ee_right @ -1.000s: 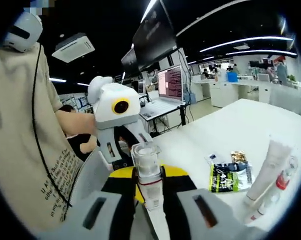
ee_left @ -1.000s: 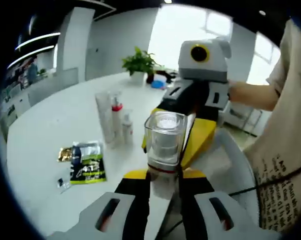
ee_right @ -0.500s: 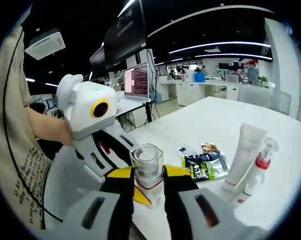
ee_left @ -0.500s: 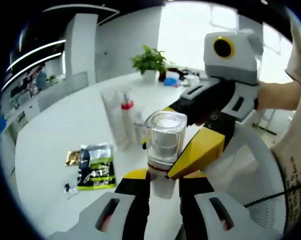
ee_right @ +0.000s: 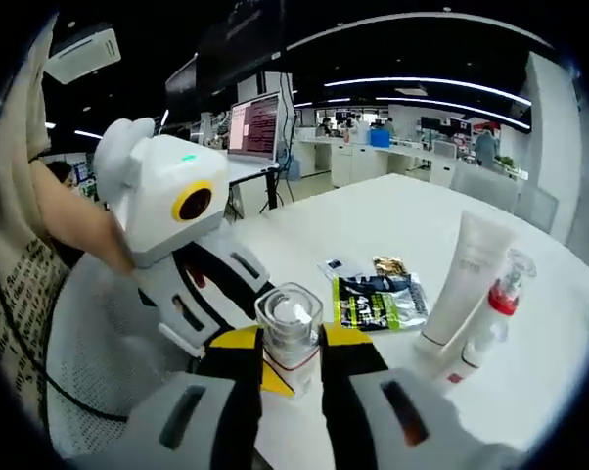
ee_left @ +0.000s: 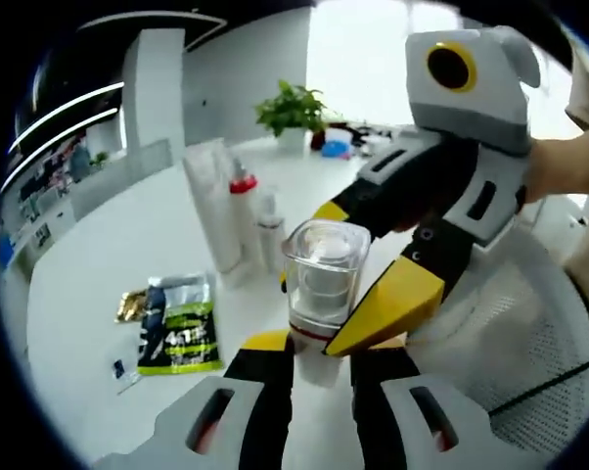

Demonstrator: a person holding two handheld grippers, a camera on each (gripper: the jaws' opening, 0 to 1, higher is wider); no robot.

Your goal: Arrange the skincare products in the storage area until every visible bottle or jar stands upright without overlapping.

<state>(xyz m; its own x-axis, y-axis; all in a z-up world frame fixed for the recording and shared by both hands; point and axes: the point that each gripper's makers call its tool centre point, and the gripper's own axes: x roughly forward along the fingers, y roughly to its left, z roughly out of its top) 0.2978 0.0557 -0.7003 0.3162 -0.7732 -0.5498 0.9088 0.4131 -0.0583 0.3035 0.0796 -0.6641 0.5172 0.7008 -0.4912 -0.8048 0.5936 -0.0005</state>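
Note:
A small bottle with a clear square cap (ee_left: 322, 279) is held in the air over the table's edge. My left gripper (ee_left: 322, 345) is shut on its lower body. My right gripper (ee_left: 351, 262) reaches in from the right, its yellow-tipped jaws closed on the same bottle. In the right gripper view the bottle (ee_right: 290, 328) sits between the right gripper's (ee_right: 293, 345) jaws, with the left gripper (ee_right: 253, 358) coming in from the left. On the table stand a white tube (ee_left: 211, 196) (ee_right: 466, 274), a red-collared pump bottle (ee_left: 243, 211) (ee_right: 497, 302) and a small spray bottle (ee_left: 270, 230).
On the white table (ee_left: 99, 255) (ee_right: 392, 215) lie a green-black sachet (ee_left: 177, 328) (ee_right: 378, 302), a gold sachet (ee_left: 131, 305) and a tiny packet (ee_left: 118, 370). A potted plant (ee_left: 294, 113) stands at the far edge. A white mesh chair (ee_left: 529, 343) (ee_right: 89, 333) is below the grippers.
Both grippers kept their hold on the clear-capped bottle. The views swung and came closer to the table, so the tube and standing bottles look nearer.

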